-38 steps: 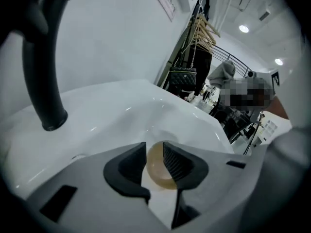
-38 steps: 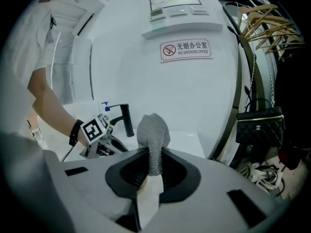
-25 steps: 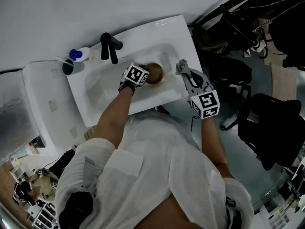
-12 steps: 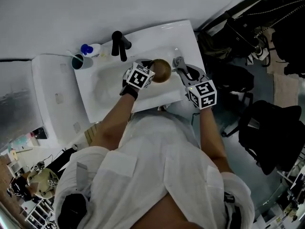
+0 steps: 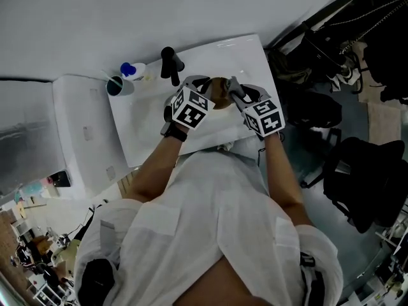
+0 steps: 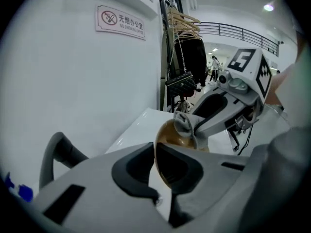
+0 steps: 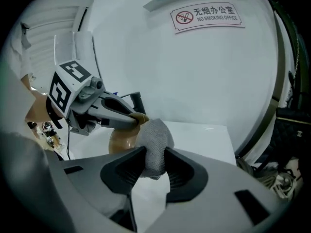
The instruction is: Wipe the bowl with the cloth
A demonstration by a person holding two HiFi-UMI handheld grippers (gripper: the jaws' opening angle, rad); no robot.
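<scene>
Left gripper [image 6: 154, 152] pinched the brown bowl [image 6: 171, 134] by its rim; the grey cloth [image 7: 153, 142], gripped in the right gripper's [image 7: 155, 155] just-widened jaws, hid part of it.

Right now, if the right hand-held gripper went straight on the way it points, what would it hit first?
Probably the brown round bowl, close ahead in the left hand-held gripper. The jaws of the right hand-held gripper have just been opening, with the grey knitted cloth between them.
</scene>
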